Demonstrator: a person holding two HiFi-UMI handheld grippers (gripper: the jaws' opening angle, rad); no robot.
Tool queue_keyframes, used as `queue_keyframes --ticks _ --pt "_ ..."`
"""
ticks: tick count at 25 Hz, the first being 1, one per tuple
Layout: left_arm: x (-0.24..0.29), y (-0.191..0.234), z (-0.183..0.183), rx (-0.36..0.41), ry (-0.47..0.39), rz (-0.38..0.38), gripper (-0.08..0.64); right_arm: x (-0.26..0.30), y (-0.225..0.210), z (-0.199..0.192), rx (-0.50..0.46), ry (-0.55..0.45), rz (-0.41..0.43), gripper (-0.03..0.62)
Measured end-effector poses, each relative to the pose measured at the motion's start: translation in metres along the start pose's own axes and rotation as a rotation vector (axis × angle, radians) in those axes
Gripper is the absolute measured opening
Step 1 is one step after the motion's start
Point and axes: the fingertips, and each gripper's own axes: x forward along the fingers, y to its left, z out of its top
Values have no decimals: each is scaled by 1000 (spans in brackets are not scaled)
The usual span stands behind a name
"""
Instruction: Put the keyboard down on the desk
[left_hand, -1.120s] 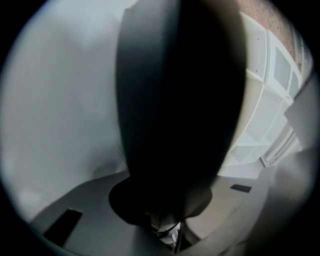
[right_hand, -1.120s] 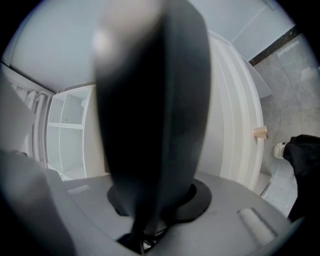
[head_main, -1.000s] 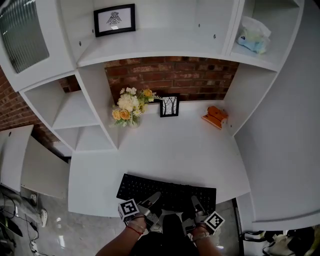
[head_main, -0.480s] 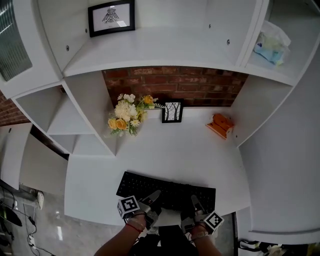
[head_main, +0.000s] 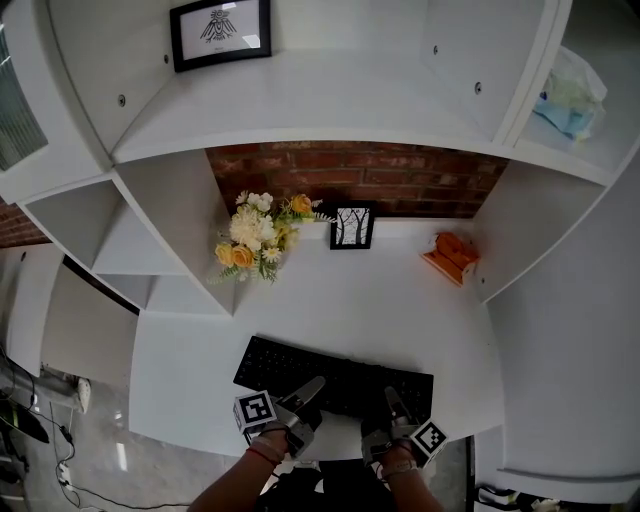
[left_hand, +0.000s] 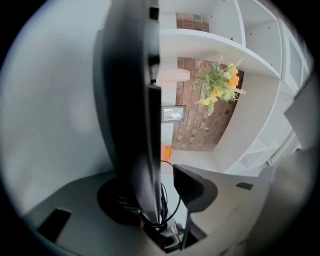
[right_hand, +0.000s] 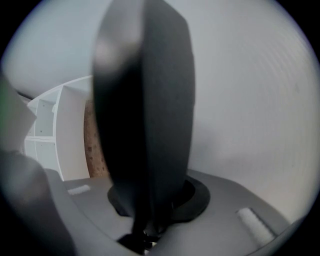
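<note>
While just opening, left gripper (head_main: 306, 394): parted wide about the near-left edge of the keyboard (head_main: 335, 377); had that edge between the jaws, with one pad (left_hand: 192, 184) standing clear of it; let go, by judgement, because already borne at that end by the desk (head_main: 330, 300).
Keyboard place: lay flat on the desk close to its front edge, long side running left to right, near edge toward the person.
Right gripper (head_main: 393, 408): closed narrow on the keyboard's near-right edge, with that gripper's view filled by the dark slab; held on, probably to steady that end during the freeing of the other.
Keyboard look: was black, long and slim, with rows of low dark keys; showed a thin hard edge, easy to pinch from the front; looked stiff and unbent between the two grippers.
Step left: judged as loosening the right jaws and drawing both grippers back off the desk.
</note>
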Motion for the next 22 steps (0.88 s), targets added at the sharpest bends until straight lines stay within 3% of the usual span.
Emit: queue_keyframes --ticks 5,10,13,15,18,20,22 --pt "-15 -1 -21 83 112 -1 150 6 0 2 10 5 -12 66" --pt "-28 -14 -44 278 230 -117 168 9 0 4 15 8 -33 66" --pt "-33 -20 -55 393 318 -130 192 11 1 3 24 11 -49 66" --pt "-35 -16 -65 502 395 -77 190 13 3 3 25 19 -53 67" --pt "-32 0 -58 642 386 120 151 15 5 4 27 25 -52 67" --pt "-31 13 -47 717 361 266 78 15 5 4 28 26 -53 67" --pt "-28 19 -40 770 340 349 -12 15 5 5 27 27 -49 67"
